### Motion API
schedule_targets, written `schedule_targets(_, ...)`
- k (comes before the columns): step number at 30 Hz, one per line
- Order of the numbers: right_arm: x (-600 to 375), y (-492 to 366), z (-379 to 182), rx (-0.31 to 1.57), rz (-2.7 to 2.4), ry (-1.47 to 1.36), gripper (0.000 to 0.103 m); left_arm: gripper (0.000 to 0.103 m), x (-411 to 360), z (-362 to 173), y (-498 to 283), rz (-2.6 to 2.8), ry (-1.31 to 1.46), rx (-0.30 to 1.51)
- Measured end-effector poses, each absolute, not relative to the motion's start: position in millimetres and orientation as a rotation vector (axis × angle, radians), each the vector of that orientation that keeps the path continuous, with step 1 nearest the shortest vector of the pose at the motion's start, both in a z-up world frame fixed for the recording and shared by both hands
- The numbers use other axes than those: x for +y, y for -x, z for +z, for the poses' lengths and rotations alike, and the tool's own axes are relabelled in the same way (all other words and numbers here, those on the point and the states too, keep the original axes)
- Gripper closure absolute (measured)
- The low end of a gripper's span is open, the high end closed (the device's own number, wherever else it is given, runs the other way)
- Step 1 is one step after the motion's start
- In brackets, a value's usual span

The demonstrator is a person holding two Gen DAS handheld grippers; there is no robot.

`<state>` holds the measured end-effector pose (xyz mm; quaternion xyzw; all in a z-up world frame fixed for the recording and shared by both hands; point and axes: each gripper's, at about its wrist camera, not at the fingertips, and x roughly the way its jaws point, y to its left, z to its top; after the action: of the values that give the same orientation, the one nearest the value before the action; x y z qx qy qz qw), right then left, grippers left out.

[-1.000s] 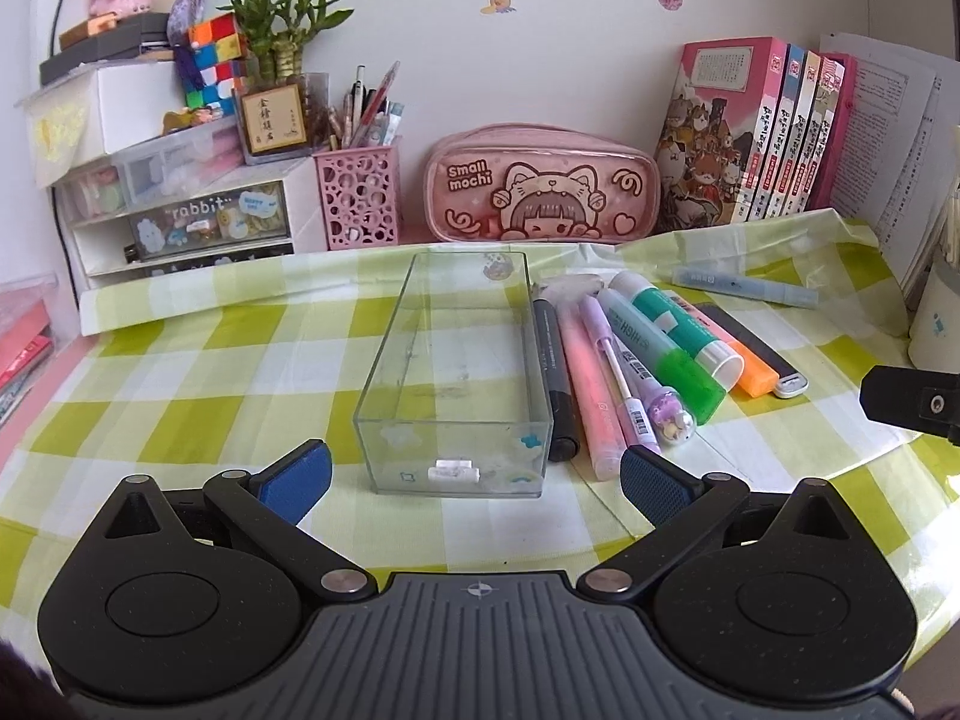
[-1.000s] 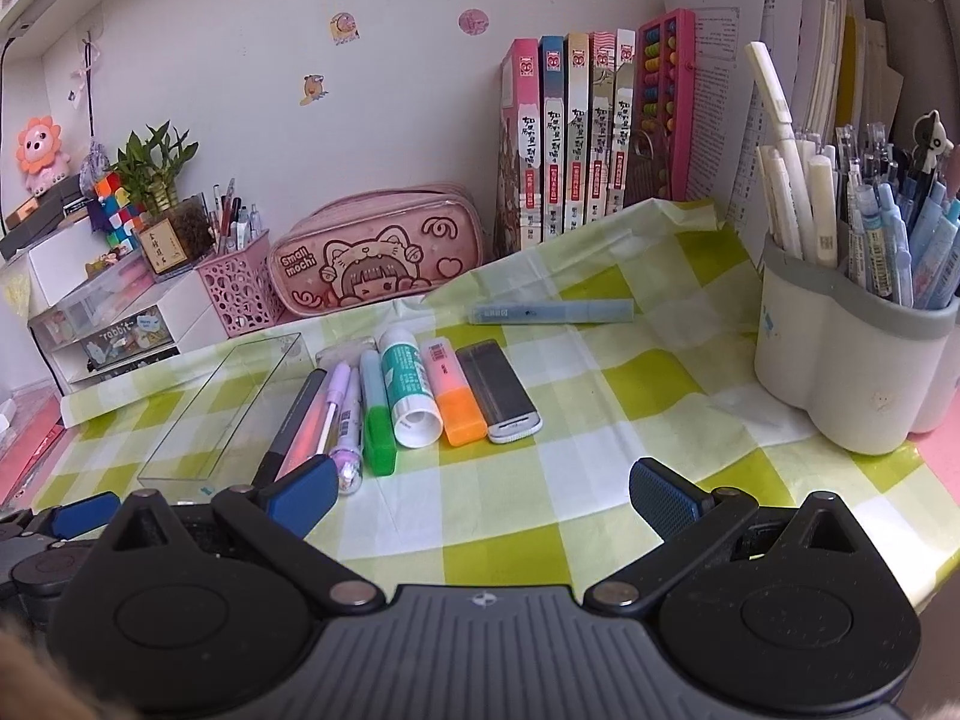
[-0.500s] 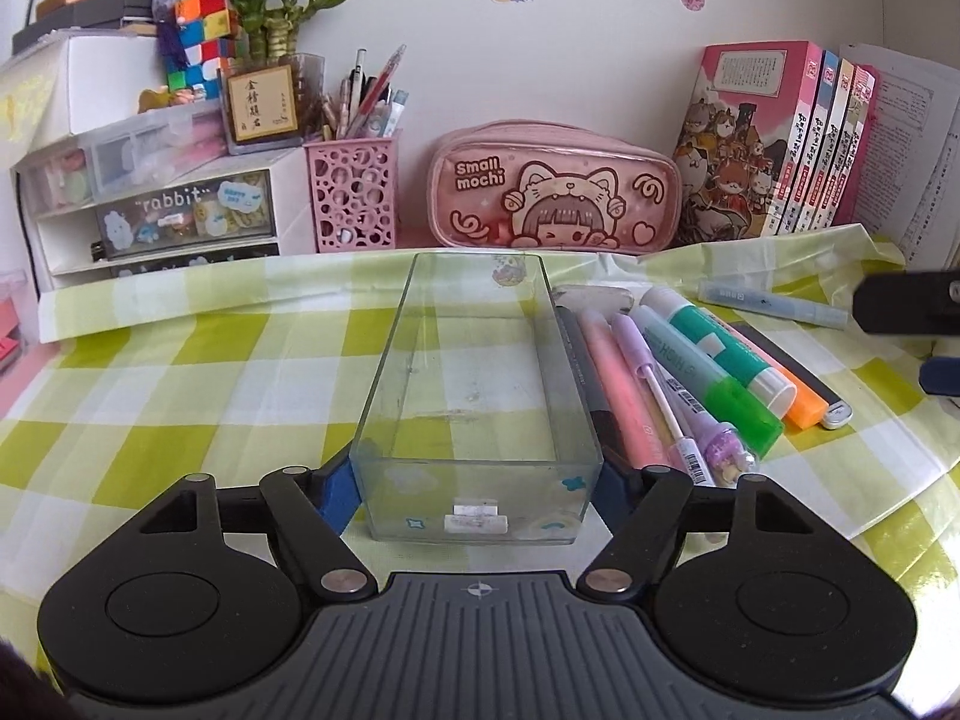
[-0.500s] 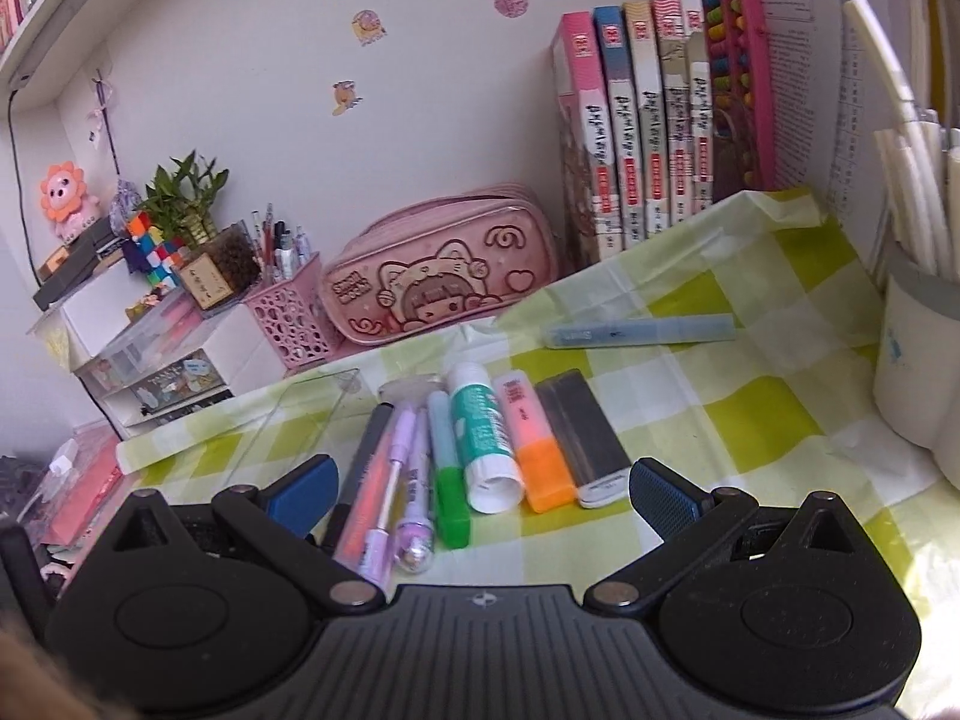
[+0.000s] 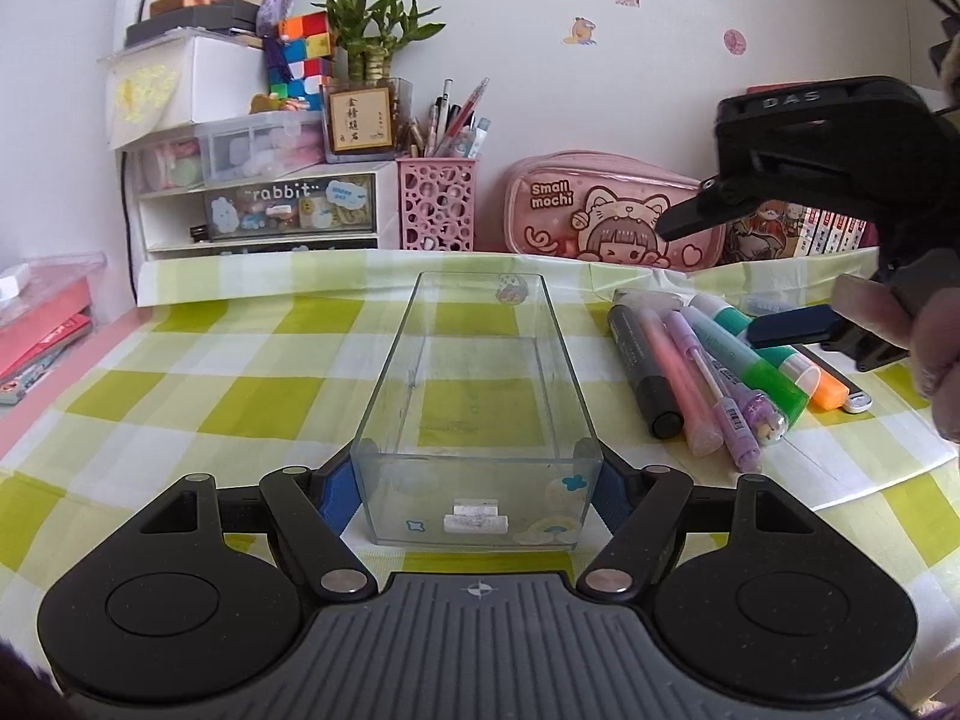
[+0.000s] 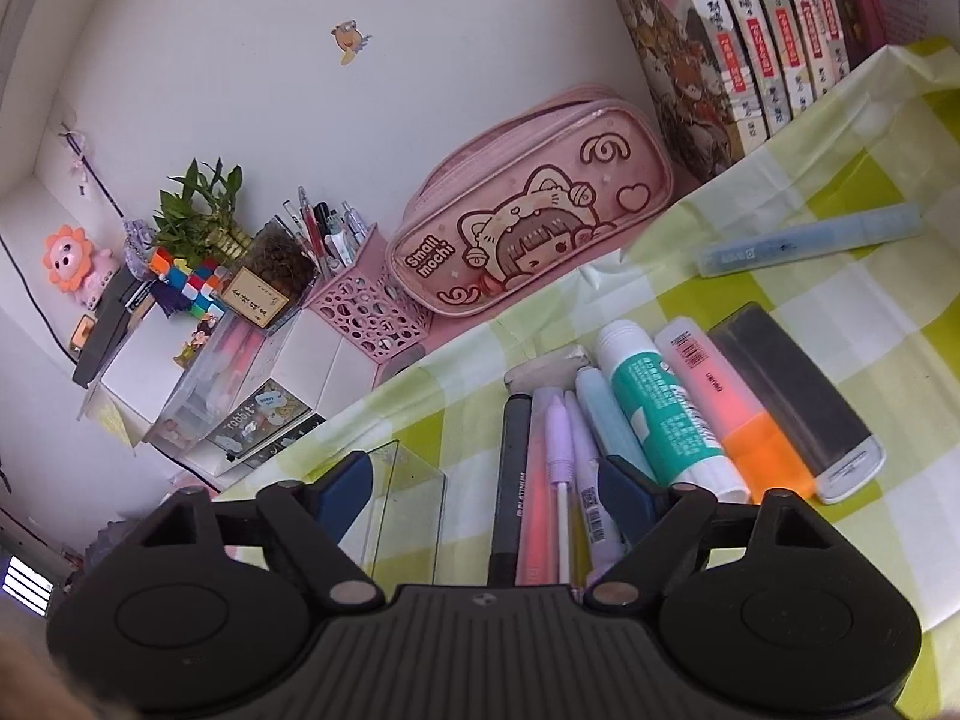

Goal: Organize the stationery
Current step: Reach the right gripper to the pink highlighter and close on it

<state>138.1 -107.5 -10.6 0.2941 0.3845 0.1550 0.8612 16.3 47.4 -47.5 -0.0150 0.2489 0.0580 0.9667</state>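
Note:
A clear plastic tray (image 5: 480, 384) lies lengthwise on the checked cloth, with nothing inside. My left gripper (image 5: 477, 492) is shut on its near end, one blue pad on each side wall. To its right lies a row of stationery: black marker (image 6: 510, 468), pink highlighter (image 6: 537, 510), purple pen (image 6: 561, 462), green highlighter (image 5: 750, 372), teal glue stick (image 6: 660, 414), orange highlighter (image 6: 720, 408) and a dark flat case (image 6: 792, 402). My right gripper (image 6: 483, 480) hovers low over the row's left part. Its jaws are closing with the marker, pink highlighter and purple pen between them, untouched.
A light blue pen (image 6: 810, 240) lies apart behind the row. Along the wall stand a pink pencil case (image 5: 606, 222), a pink mesh pen cup (image 5: 437, 204), a drawer unit (image 5: 258, 210) and books (image 6: 750, 30). A person's hand (image 5: 936, 348) is at the right edge.
My left gripper moved forward and shut on the tray's near end. My right gripper swung left and tilted over the pens, and its jaws came closer together.

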Motion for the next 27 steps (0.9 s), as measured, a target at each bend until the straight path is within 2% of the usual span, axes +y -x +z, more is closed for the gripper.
schedule_targets(1, -104, -143, -14, 0.827, 0.334, -0.629, 0.030, 0.030, 48, -48, -16, 0.116, 0.029, 0.501)
schedule_targets(3, -96, -152, -22, 0.859, 0.328, -0.639, 0.042, 0.030, 50, -48, -15, 0.105, 0.032, 0.501)
schedule_targets(7, -87, -160, -31, 0.873, 0.298, -0.622, 0.053, 0.030, 56, -49, -13, 0.082, 0.035, 0.497)
schedule_targets(11, -80, -158, -42, 0.911, 0.269, -0.618, 0.069, 0.029, 59, -51, -11, 0.075, 0.056, 0.487)
schedule_targets(17, -79, -151, -36, 0.874, 0.263, -0.604, 0.073, 0.029, 64, -52, -9, 0.069, 0.090, 0.485)
schedule_targets(23, -60, -153, -32, 0.867, 0.207, -0.426, 0.079, 0.029, 59, -53, -1, 0.116, 0.069, 0.467)
schedule_targets(27, -60, -150, -37, 0.851, 0.212, -0.405, 0.082, 0.029, 63, -55, 7, 0.140, 0.074, 0.452)
